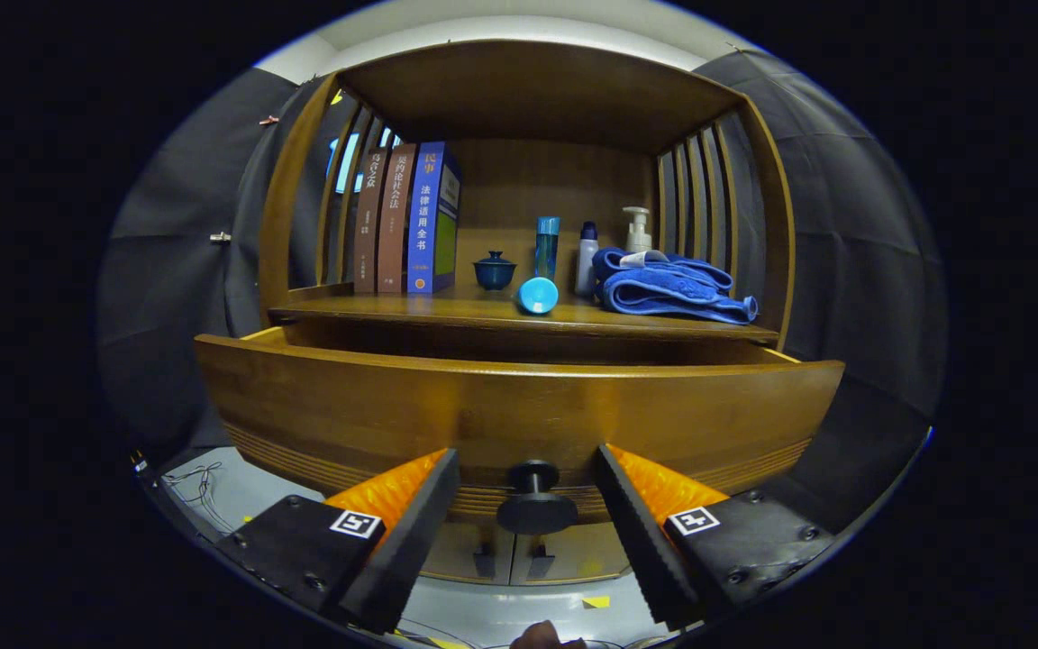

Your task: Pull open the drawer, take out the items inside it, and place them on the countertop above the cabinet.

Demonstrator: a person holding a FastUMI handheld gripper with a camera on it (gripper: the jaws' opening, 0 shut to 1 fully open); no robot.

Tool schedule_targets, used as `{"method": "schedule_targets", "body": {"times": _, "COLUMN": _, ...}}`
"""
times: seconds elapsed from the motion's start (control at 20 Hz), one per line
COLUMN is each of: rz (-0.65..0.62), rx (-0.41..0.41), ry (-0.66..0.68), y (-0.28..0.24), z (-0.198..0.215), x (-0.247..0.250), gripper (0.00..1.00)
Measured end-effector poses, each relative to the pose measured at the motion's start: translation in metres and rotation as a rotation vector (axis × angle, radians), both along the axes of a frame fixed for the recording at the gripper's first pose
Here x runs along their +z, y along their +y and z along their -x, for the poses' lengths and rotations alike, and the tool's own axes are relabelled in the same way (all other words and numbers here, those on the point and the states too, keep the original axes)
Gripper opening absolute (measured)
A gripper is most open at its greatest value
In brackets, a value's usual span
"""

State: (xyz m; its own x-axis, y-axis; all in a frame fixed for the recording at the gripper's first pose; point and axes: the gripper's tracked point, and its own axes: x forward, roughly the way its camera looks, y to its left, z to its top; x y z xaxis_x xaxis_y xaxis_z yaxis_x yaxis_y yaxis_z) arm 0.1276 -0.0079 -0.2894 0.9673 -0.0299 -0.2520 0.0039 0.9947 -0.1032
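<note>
The drawer [519,406] stands partly out of the cabinet [303,207], its curved front close ahead of the gripper [528,491], and its round dark knob [535,500] sits at the lower middle of that front, between the two fingers. The fingers are spread, one on each side of the knob, and neither touches it. The inside of the drawer is hidden behind its front, so what it holds cannot be told.

On the countertop above, from the left edge: three upright books [406,221], a small lidded cup [494,269], a round blue cap [538,295] at the front edge with a tall blue bottle [547,245] behind it, a white bottle [587,257], a pump bottle [637,230], and folded blue towels [672,288] toward the right edge.

The step in hand looks like the pull. To do it well, close evenly on the knob's stem — not its rim — and draw straight back, level with the drawer's run, so it does not bind. The bare wood between books and cup seems the best landing place.
</note>
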Motion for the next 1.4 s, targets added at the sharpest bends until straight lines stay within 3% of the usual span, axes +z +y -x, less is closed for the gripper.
{"method": "schedule_targets", "body": {"times": 0.5, "rz": 0.015, "rx": -0.011, "ry": -0.011, "y": 0.002, "z": -0.068, "x": -0.007, "gripper": 1.0}}
{"method": "schedule_targets", "body": {"times": 1.05, "rz": 0.03, "rx": -0.03, "ry": 0.0, "y": -0.002, "z": -0.068, "x": -0.01, "gripper": 0.99}}
{"method": "schedule_targets", "body": {"times": 1.4, "rz": 0.044, "rx": -0.024, "ry": -0.058, "y": -0.001, "z": -0.066, "x": 0.033, "gripper": 1.0}}
